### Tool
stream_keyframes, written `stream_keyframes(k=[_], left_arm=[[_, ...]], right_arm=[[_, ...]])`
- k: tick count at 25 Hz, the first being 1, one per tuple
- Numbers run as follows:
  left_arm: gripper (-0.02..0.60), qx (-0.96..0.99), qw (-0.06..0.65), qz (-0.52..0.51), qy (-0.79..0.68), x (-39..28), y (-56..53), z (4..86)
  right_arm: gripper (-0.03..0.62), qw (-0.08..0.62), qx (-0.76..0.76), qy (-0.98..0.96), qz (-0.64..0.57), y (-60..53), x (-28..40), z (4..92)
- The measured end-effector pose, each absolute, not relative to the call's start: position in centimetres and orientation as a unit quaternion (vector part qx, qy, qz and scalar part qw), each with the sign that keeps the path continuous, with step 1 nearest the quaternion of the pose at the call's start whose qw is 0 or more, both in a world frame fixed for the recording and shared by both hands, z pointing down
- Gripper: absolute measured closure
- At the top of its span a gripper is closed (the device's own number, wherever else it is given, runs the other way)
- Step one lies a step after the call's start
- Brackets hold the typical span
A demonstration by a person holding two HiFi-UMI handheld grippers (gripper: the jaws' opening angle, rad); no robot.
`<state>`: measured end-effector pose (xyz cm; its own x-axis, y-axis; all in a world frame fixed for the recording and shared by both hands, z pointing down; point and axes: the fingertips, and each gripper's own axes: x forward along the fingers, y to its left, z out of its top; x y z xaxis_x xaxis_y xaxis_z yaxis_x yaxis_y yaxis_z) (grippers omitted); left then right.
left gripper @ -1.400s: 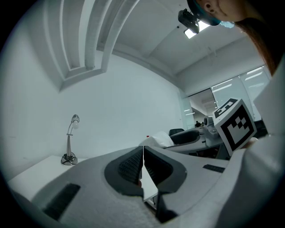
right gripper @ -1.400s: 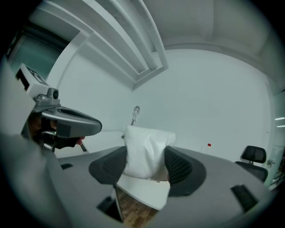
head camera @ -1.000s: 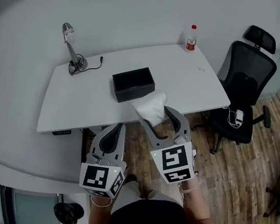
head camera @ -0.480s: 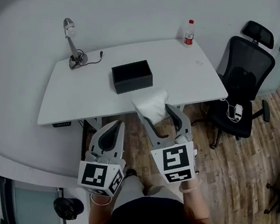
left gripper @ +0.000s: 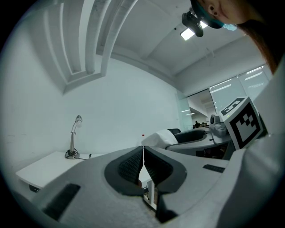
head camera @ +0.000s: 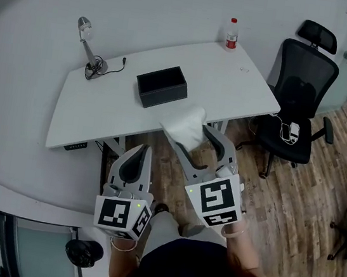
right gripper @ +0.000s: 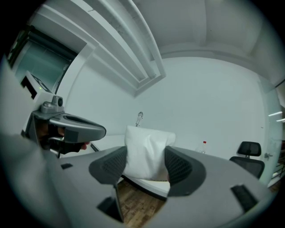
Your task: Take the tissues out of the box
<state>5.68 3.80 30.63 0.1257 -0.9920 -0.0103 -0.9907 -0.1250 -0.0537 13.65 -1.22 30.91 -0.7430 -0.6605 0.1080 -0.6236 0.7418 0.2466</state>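
A black open box [head camera: 161,85] sits on the white desk [head camera: 100,115], well away from both grippers. My right gripper [head camera: 193,136] is shut on a white pack of tissues [head camera: 184,124], held in the air off the desk's front edge. In the right gripper view the white pack [right gripper: 146,152] fills the gap between the two pads and both press on it. My left gripper [head camera: 134,161] hangs lower left of it, over the floor, shut with nothing in it; in the left gripper view its pads [left gripper: 132,165] meet in a thin line.
A desk lamp [head camera: 89,46] with its cable stands at the desk's back left. A red-capped bottle [head camera: 231,33] stands at the back right. A black office chair [head camera: 297,101] is right of the desk. Wooden floor [head camera: 305,204] lies below.
Both grippers have drawn back from the desk toward the person, the right one carrying the tissue pack with it. The desk and box now lie further off.
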Motion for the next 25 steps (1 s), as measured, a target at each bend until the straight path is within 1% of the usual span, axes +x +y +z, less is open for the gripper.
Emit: stream_keyframes(k=[17, 25], left_arm=[[0.554, -0.752, 0.026, -0.019, 0.659, 6.3, 4.7, 30.7], [0.554, -0.751, 0.022, -0.022, 0.66, 6.2, 4.6, 30.9]], right_arm=[[0.316, 0.079, 0.35, -0.928, -0.098, 0.3, 15.1, 30.3], [0.316, 0.083, 0.348, -0.929, -0.095, 0.3, 15.2, 30.8]])
